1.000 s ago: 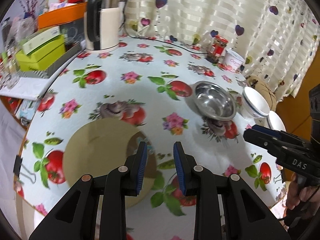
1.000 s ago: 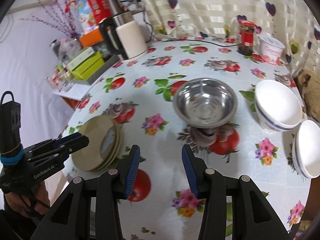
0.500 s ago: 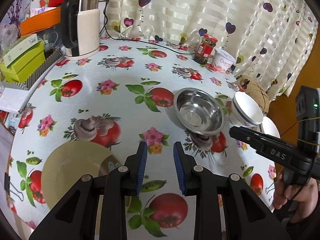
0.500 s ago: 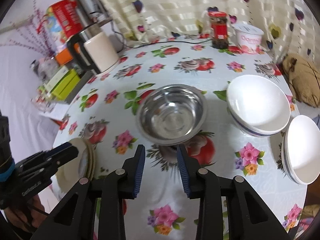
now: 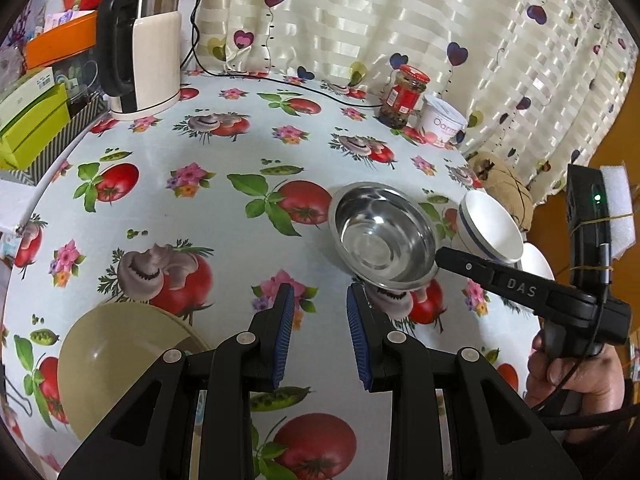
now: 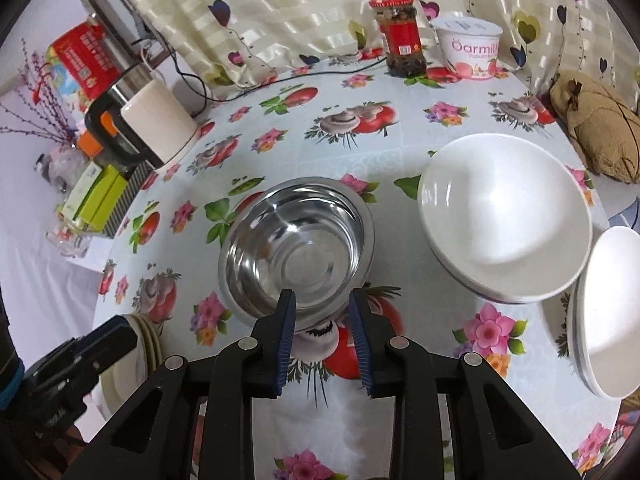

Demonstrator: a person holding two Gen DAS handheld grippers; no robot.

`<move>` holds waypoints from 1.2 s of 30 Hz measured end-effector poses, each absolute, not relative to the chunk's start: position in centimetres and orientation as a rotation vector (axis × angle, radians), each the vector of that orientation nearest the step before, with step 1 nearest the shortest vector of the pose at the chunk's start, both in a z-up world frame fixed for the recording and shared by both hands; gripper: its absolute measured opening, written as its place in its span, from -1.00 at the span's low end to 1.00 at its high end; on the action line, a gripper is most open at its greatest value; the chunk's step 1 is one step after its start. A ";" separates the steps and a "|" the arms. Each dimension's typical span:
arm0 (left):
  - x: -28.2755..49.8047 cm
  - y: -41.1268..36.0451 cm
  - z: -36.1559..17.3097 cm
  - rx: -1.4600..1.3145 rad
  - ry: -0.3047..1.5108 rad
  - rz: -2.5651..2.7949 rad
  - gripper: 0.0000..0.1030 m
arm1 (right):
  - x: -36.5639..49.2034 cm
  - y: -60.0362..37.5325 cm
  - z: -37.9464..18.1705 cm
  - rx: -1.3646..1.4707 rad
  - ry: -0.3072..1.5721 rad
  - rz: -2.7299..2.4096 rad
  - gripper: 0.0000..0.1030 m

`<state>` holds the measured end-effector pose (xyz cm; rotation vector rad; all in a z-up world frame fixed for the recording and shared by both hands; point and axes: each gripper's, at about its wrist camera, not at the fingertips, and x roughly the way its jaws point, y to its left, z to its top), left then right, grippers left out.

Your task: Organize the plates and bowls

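Right tongs (image 6: pixel 321 307) apart, tips at near rim of steel bowl (image 6: pixel 296 248) on tabletop (image 6: pixel 400 152). Left tongs (image 5: pixel 319 310) apart, empty, bowl ahead-right.

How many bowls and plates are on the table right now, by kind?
Steel bowl: 1
White bowls: 2, the nearer and the one at the table edge; each may be a nested stack, since extra rims show below, but I cannot tell how many
Tan plate stack: 1 stack, about 3 rims showing in the right wrist view
Total: 4 bowls or stacks
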<state>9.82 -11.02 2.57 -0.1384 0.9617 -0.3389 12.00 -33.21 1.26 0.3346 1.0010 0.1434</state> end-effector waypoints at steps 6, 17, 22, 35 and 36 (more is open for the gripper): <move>9.9 -11.2 2.0 -0.135 0.975 -0.342 -0.46 | 12.8 -33.5 0.3 0.339 1.024 0.114 -0.51; 10.1 -11.1 1.1 -0.155 1.001 -0.348 -0.46 | 13.4 -33.2 -0.3 0.342 1.044 0.125 -0.72; 9.9 -10.9 0.8 -0.163 1.010 -0.357 -0.46 | 13.6 -33.8 -0.5 0.413 1.068 0.118 -0.71; 10.1 -10.2 0.1 -0.197 1.021 -0.359 -0.46 | 15.1 -33.7 -1.8 0.483 1.118 0.114 -0.42; 10.1 -10.2 0.0 -0.199 1.023 -0.361 -0.46 | 15.2 -33.6 -1.8 0.478 1.118 0.117 -0.42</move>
